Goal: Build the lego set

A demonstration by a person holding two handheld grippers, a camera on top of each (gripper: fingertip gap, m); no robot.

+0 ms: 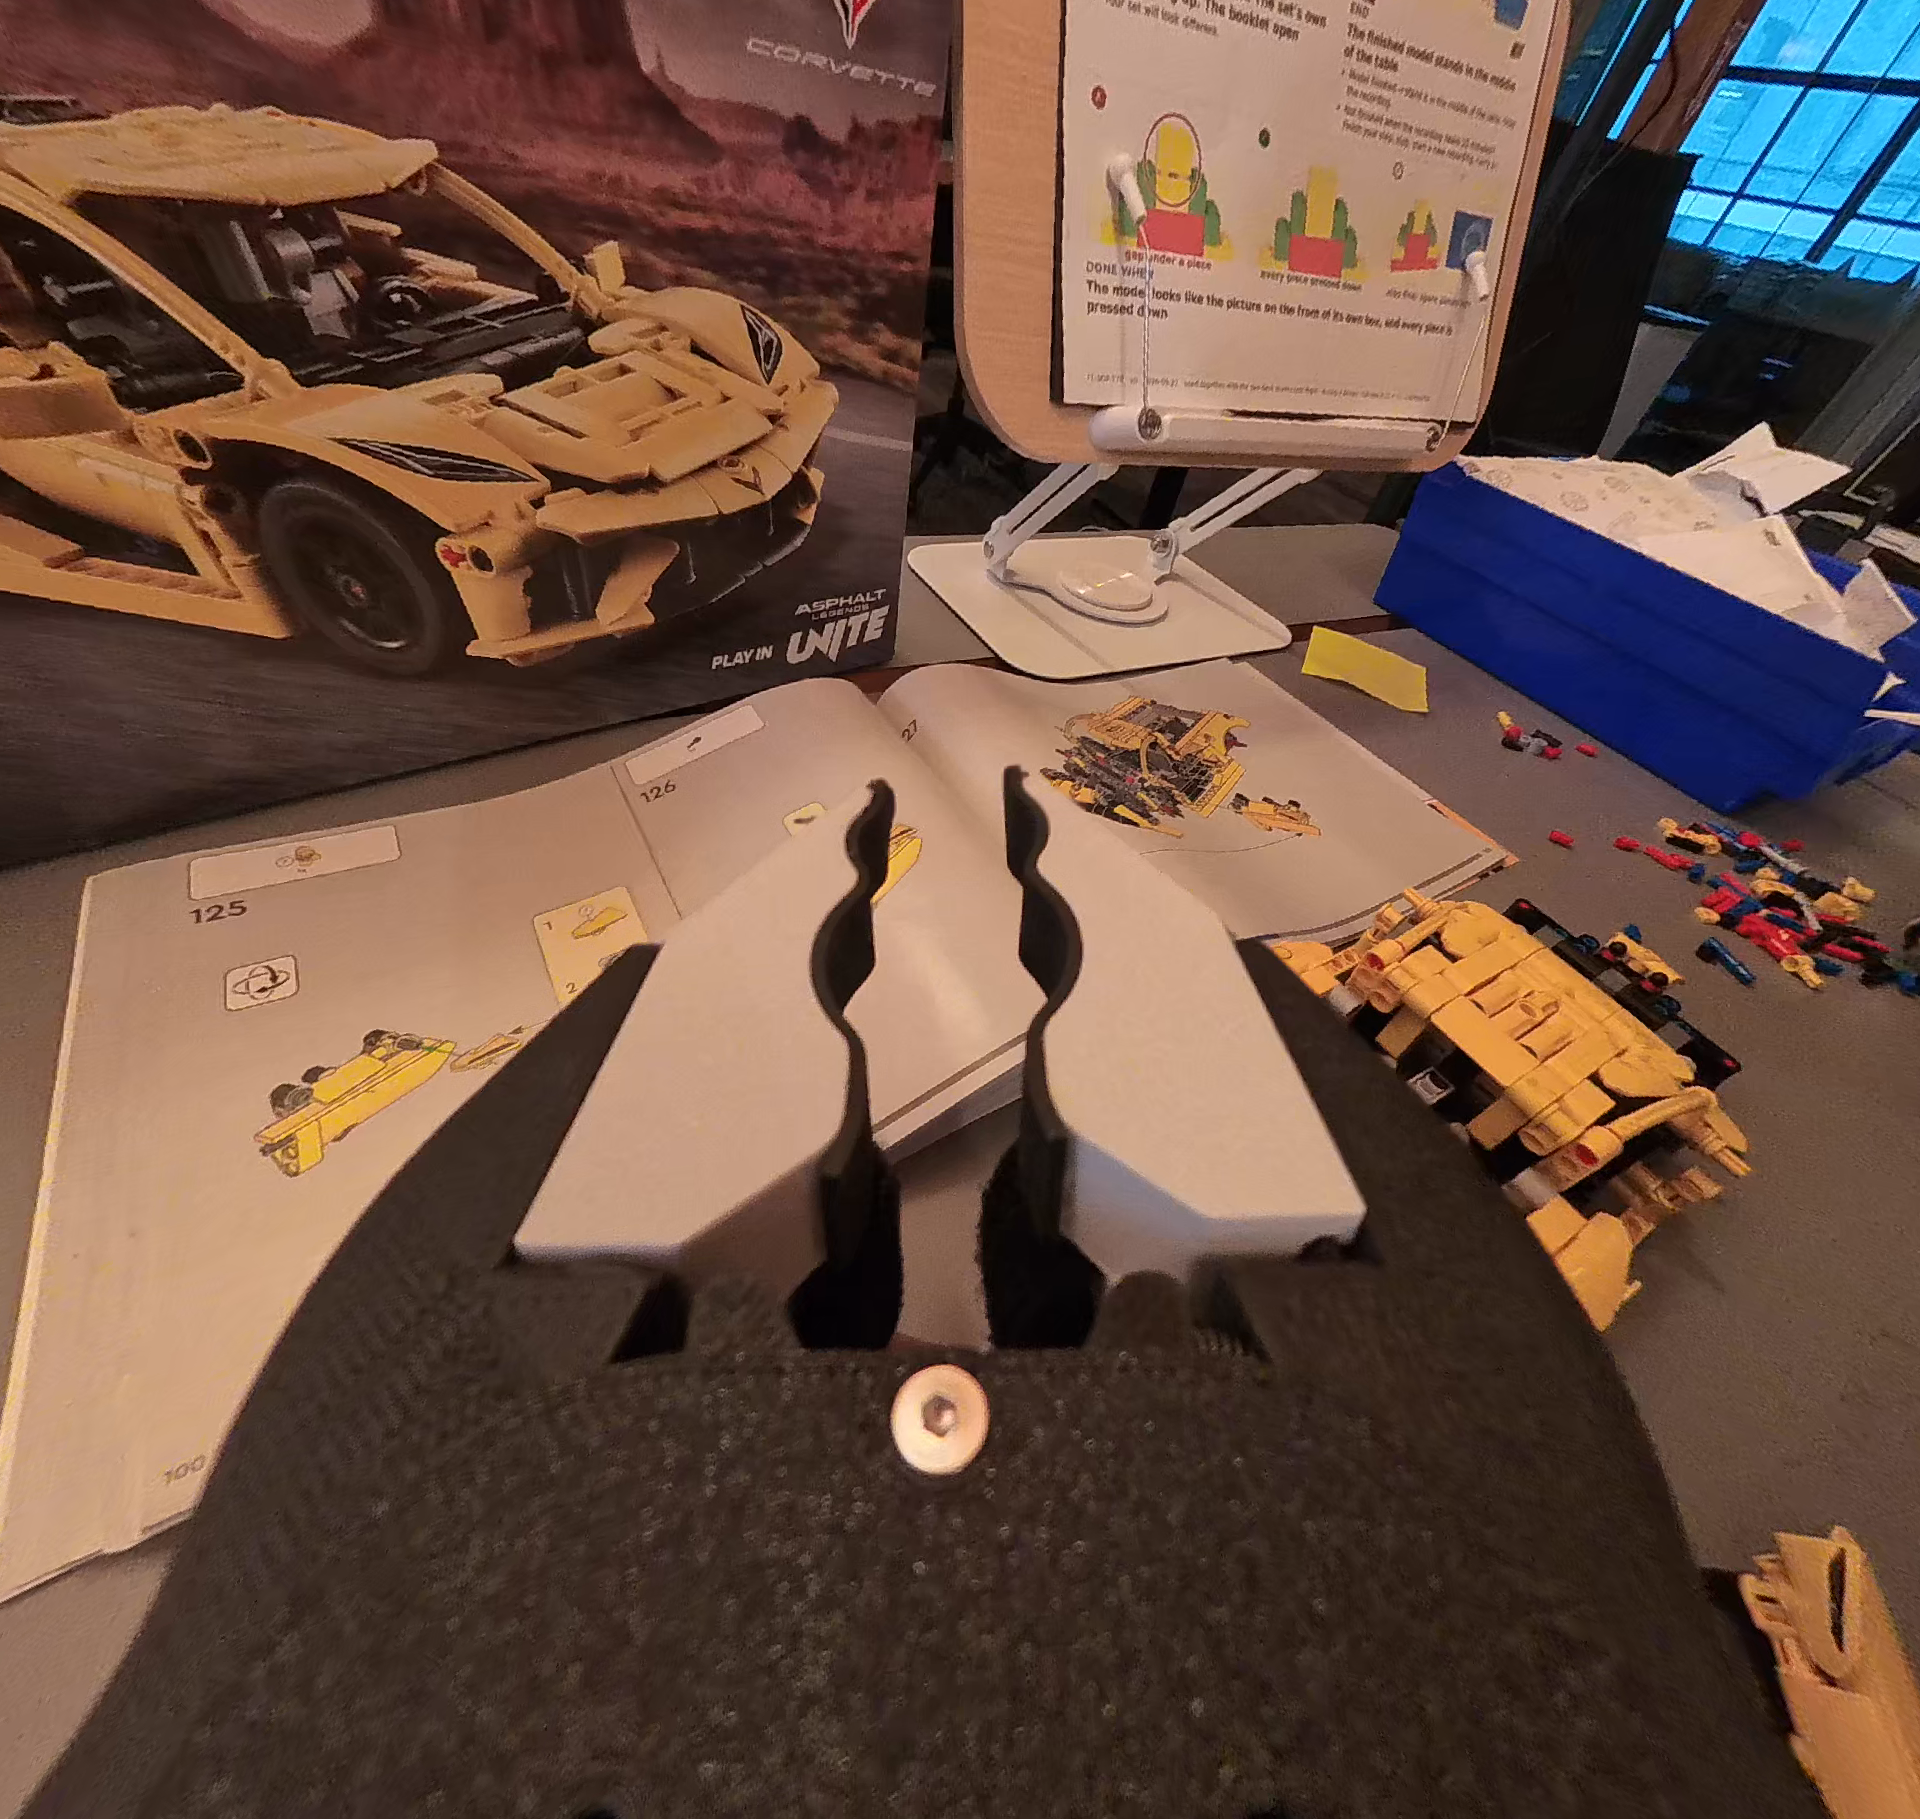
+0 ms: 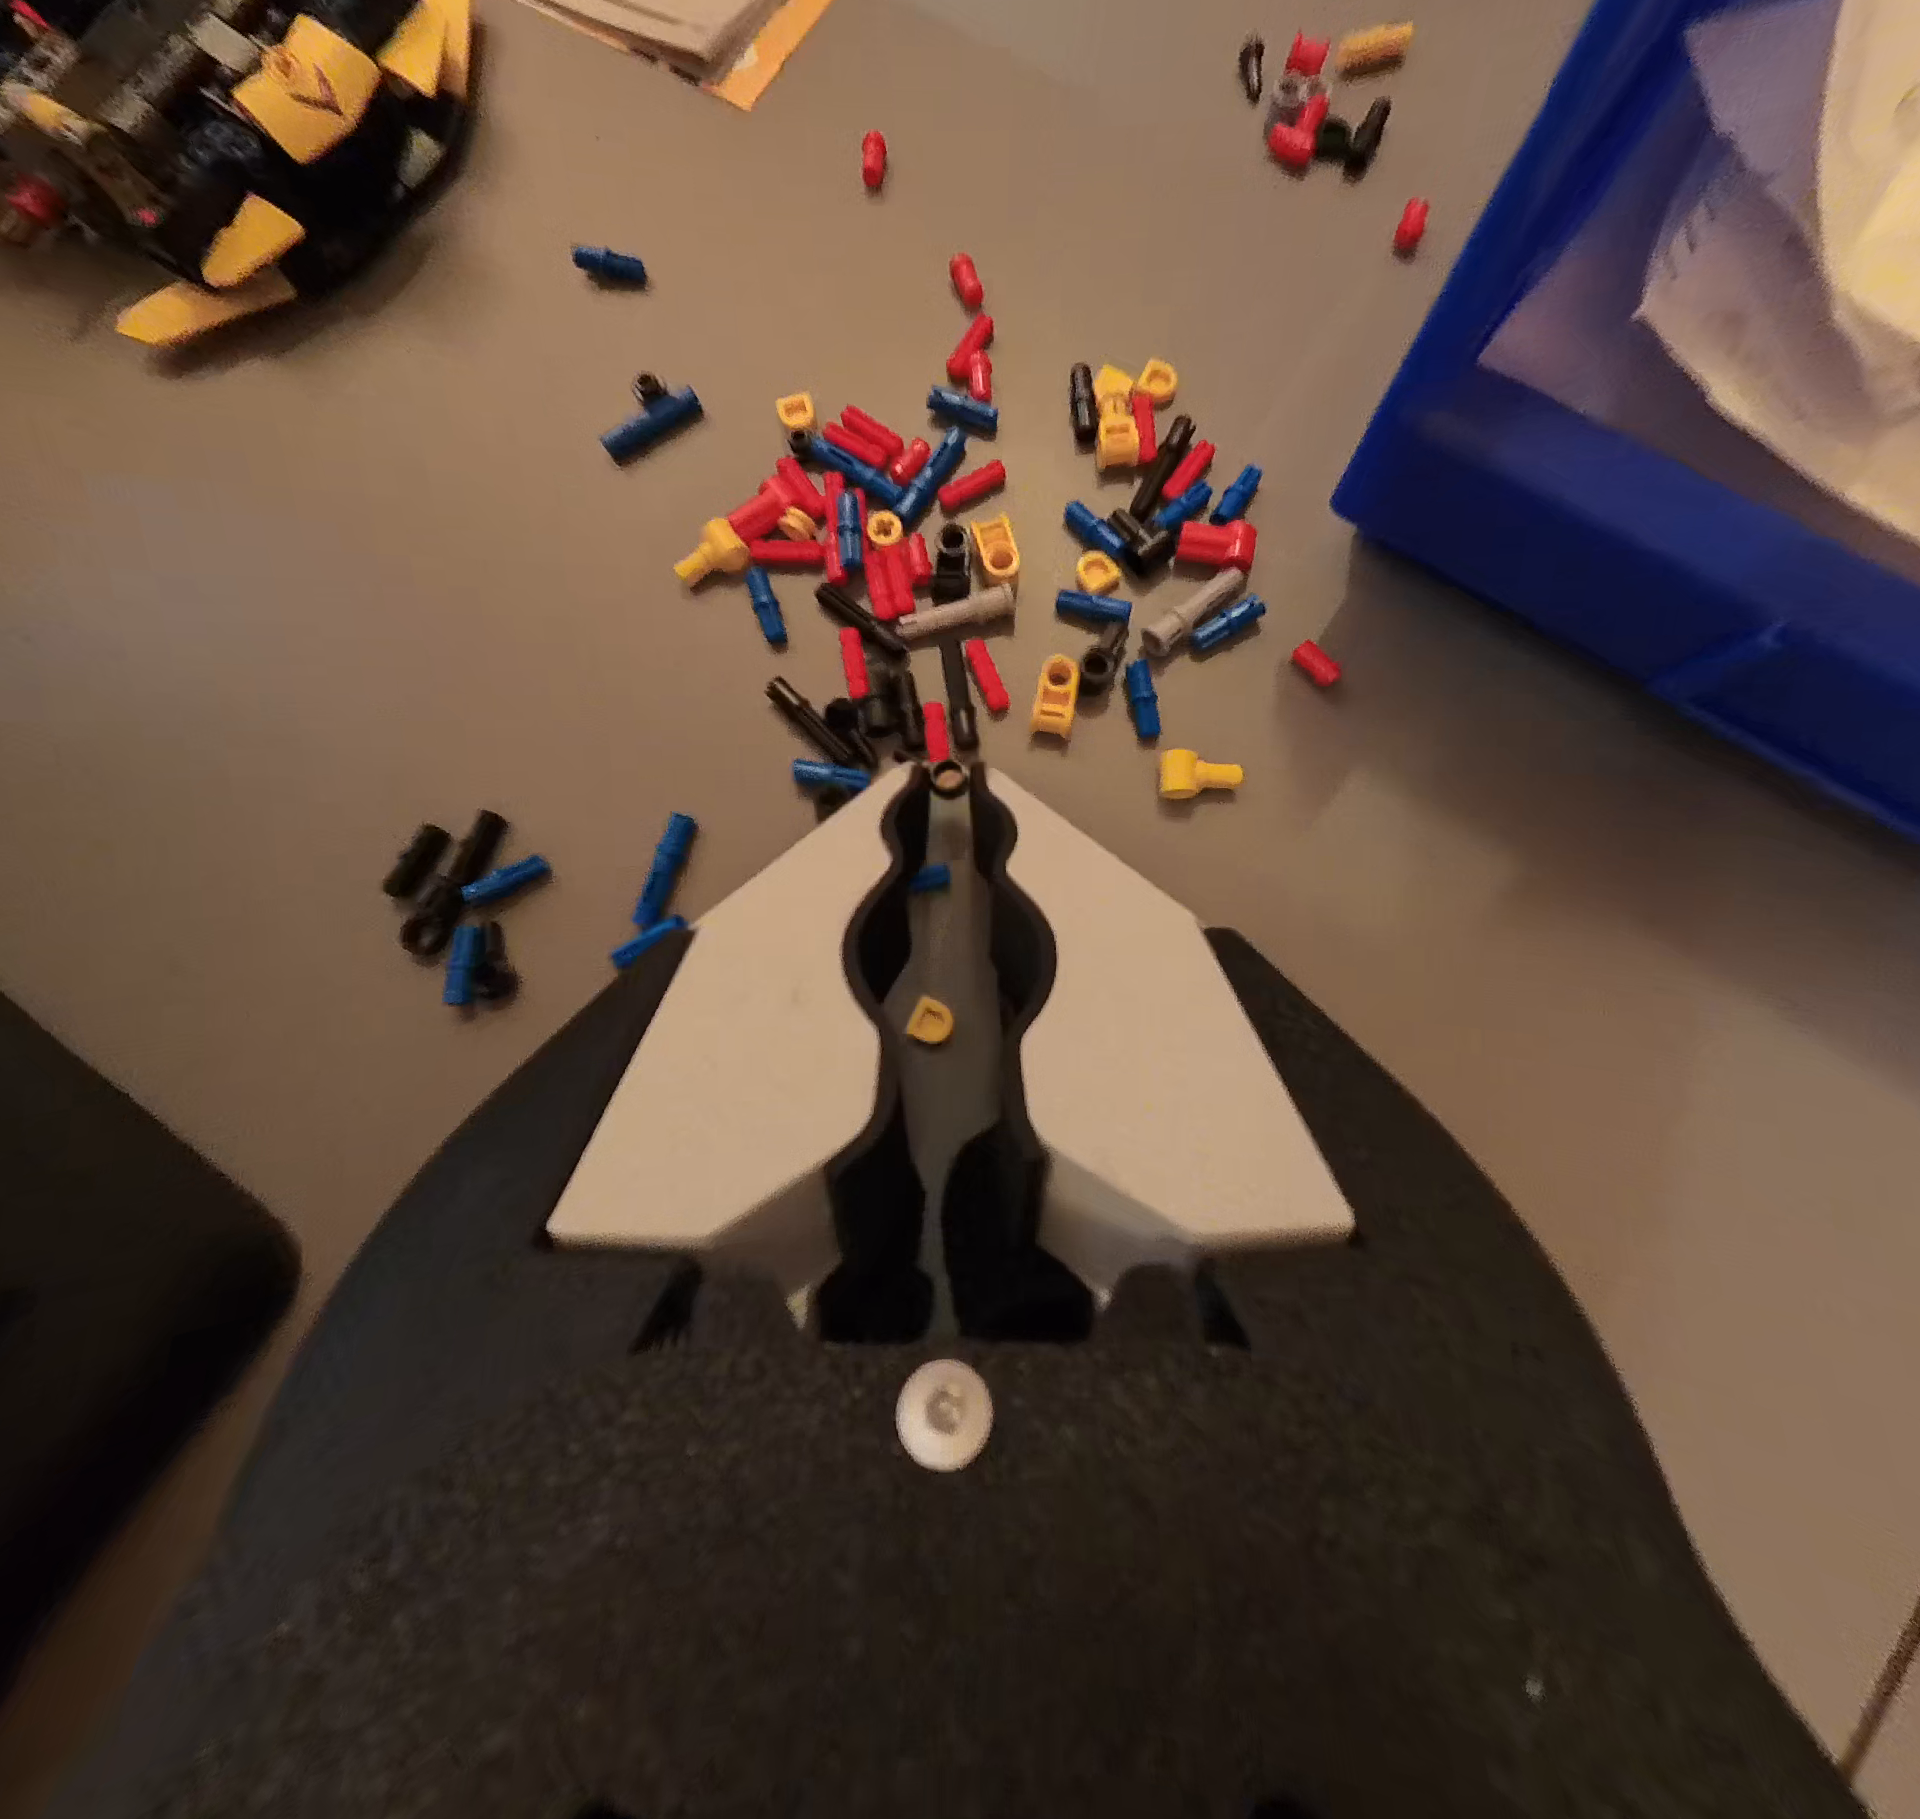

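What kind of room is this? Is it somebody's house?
Probably not a house. It looks like a workshop or lab set up for a building task: a grey work table, an instruction sheet on a stand, a blue parts bin, and big industrial windows behind.

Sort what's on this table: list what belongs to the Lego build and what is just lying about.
For the build:
- part-built yellow and black Lego car
- loose red, blue, black and yellow pins
- small black pin in the right gripper
- open instruction booklet
- set's picture box

Lying about:
- blue plastic bin holding crumpled paper
- yellow paper scrap
- wooden sheet stand
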